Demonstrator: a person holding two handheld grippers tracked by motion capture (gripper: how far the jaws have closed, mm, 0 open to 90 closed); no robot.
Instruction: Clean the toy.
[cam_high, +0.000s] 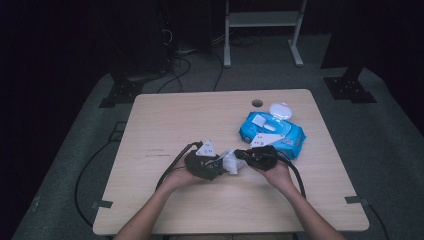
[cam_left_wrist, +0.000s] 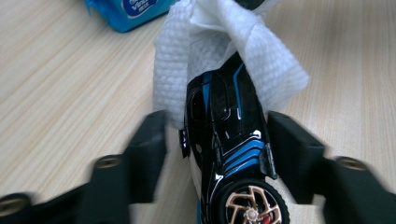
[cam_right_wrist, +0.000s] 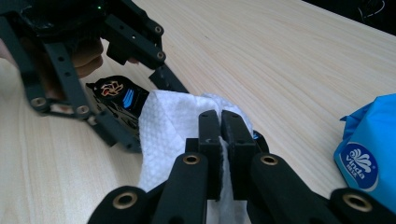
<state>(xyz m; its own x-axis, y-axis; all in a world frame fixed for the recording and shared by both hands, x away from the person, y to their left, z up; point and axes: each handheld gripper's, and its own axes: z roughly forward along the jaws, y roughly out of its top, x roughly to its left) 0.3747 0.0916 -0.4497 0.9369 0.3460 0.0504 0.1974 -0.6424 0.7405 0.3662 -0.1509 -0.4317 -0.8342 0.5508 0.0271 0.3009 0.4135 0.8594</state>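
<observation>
Just one toy car (cam_left_wrist: 229, 144) between left gripper's (cam_left_wrist: 215, 149) spread jaws; one white wipe (cam_right_wrist: 173, 121) pinched in right gripper (cam_right_wrist: 220, 140); one blue wipe pack (cam_high: 272, 132) beyond, lid open.

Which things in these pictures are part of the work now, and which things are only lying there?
In the work:
- toy car, between the left gripper jaws
- white wipe, pinched by the right gripper and draped over the car

Lying about:
- blue wipes pack, lid flipped open
- wooden table
</observation>
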